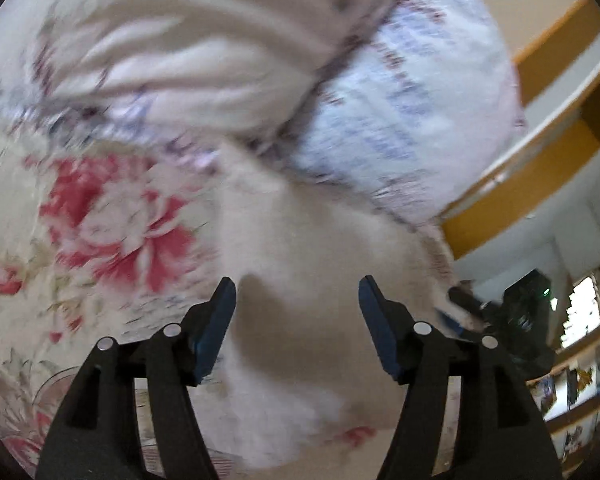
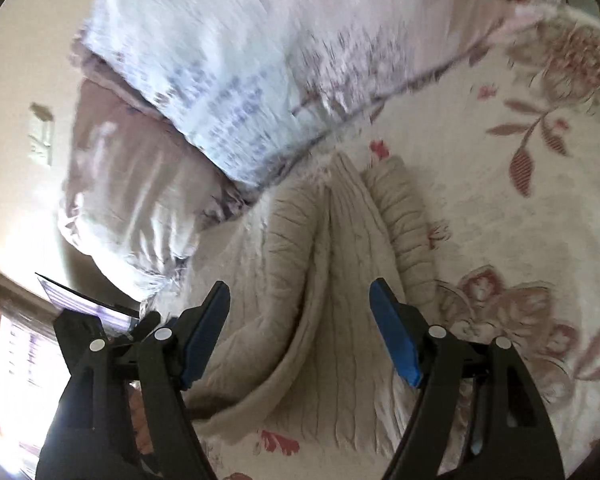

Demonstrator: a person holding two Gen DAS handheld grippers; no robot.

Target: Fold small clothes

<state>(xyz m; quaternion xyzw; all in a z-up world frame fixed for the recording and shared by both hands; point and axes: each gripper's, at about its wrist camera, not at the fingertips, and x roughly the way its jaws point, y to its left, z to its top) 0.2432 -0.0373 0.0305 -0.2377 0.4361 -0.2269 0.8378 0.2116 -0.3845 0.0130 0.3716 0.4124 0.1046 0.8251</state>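
A floral bedsheet (image 2: 500, 208) lies beneath a rumpled pale quilt (image 2: 228, 80), with yellow wooden shelving (image 1: 556, 152) alongside.

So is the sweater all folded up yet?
Partly. The beige cable-knit sweater lies on the flowery bedsheet with its sides already turned in towards the middle. Nothing is in hand: the left gripper and the right gripper both hover open over it. It is still long and bunchy, so folding it shorter and tidying probably remain.
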